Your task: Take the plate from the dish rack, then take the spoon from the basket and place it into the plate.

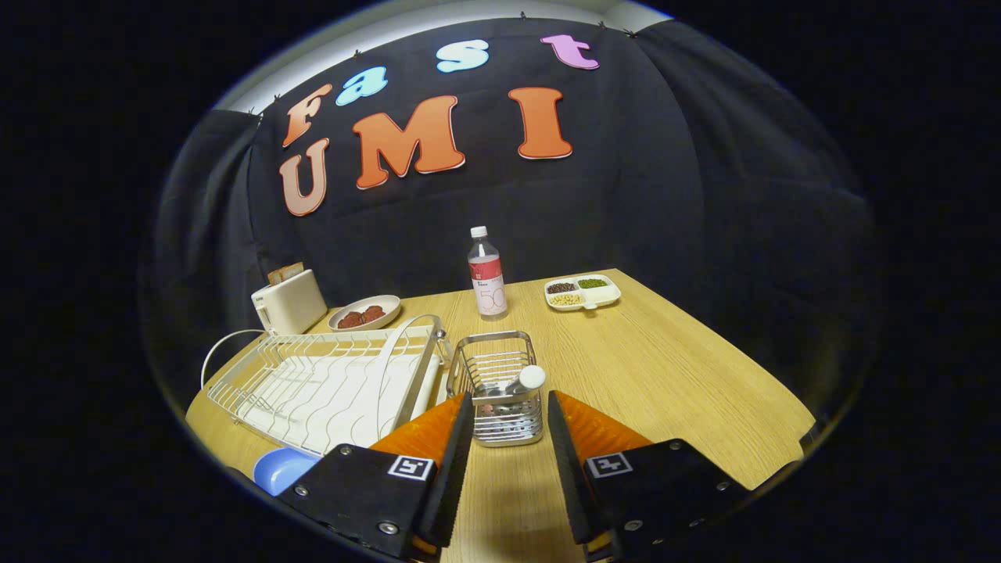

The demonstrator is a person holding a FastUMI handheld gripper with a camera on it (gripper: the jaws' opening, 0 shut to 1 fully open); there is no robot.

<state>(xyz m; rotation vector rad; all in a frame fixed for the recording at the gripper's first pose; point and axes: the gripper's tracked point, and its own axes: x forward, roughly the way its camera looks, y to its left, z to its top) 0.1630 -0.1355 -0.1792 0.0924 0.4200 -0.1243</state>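
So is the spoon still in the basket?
In. The spoon leans inside the wire basket, just ahead of the open gripper.

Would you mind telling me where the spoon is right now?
The spoon stands in the wire basket beside the dish rack, just ahead of the open gripper fingers, which hold nothing.

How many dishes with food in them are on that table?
2. A round plate of reddish food sits beside the toaster, behind the dish rack. A divided tray sits right of the bottle. Open gripper faces the basket.
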